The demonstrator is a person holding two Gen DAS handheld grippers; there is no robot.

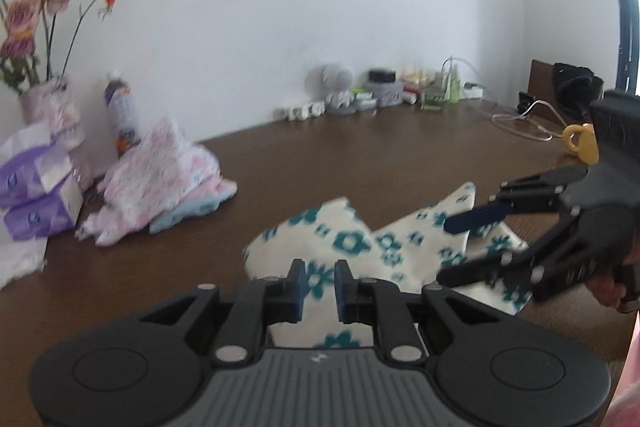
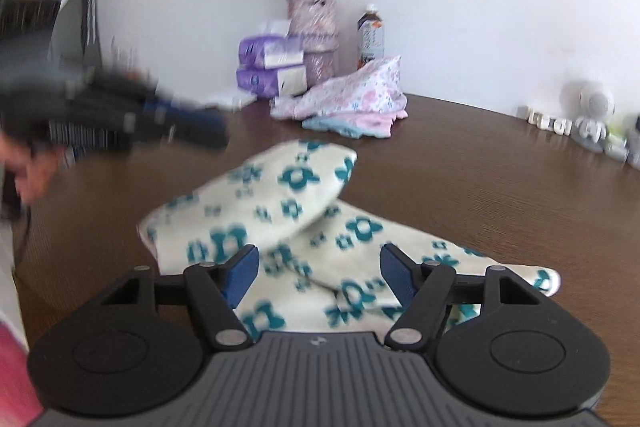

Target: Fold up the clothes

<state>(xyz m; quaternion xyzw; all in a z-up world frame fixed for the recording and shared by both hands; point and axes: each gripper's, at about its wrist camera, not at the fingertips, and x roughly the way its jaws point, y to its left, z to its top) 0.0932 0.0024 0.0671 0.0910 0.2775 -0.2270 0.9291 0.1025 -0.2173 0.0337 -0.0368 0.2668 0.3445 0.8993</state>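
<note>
A: Two layers on the floral cloth [image 2: 280,211] already, mid brown table [image 2: 460,179], well in front of the flower vase [image 2: 314,39]. Pink-print pile [image 2: 352,95] just beside vase, vase-ward of cloth.

B: Next fold, probably: grab near edge w/ both, lift low, lay toward vase, match corners. Careful not to drag lower layer.

A: Right gripper [image 2: 316,273] – jaws wide apart, nothing pinched, tilted down over near part of cloth.

B: Left gripper [image 1: 319,283] – jaws narrow, small gap, pads not pressing on fabric; tilted down too, cloth edge between it & vase.
</note>
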